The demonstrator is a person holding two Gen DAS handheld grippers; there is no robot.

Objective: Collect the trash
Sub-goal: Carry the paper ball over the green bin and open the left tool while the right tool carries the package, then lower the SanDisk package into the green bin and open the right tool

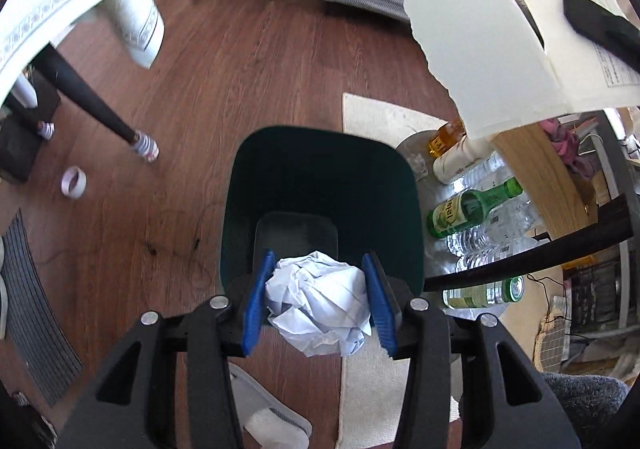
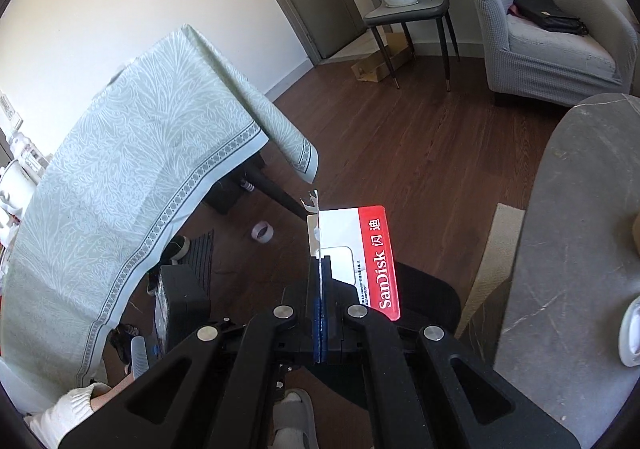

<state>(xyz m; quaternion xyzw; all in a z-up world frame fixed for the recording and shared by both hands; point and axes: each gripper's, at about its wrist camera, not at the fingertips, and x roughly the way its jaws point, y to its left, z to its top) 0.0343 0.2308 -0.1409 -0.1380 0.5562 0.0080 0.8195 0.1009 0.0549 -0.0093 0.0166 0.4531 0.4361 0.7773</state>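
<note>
**Honestly, both tongs loaded, bin right below**

Left wrist view: my left tongs (image 1: 320, 299) are clamped on a crumpled paper ball (image 1: 320, 301), blue pads (image 1: 258, 301) pressing both sides. It hangs right over the open dark green bin (image 1: 320, 185) on the wood floor (image 1: 240, 69). Bottles (image 1: 472, 209) lie just beside the bin, and a torn cream card (image 1: 492, 61) shows up top right.

Right wrist view: my right tongs (image 2: 320, 289) are squeezed together on the edge of a red-and-white SanDisk card package (image 2: 360, 249), held out above the floor between a cloth-covered worktop (image 2: 132, 177) and a grey stone worktop (image 2: 580, 249).
</note>
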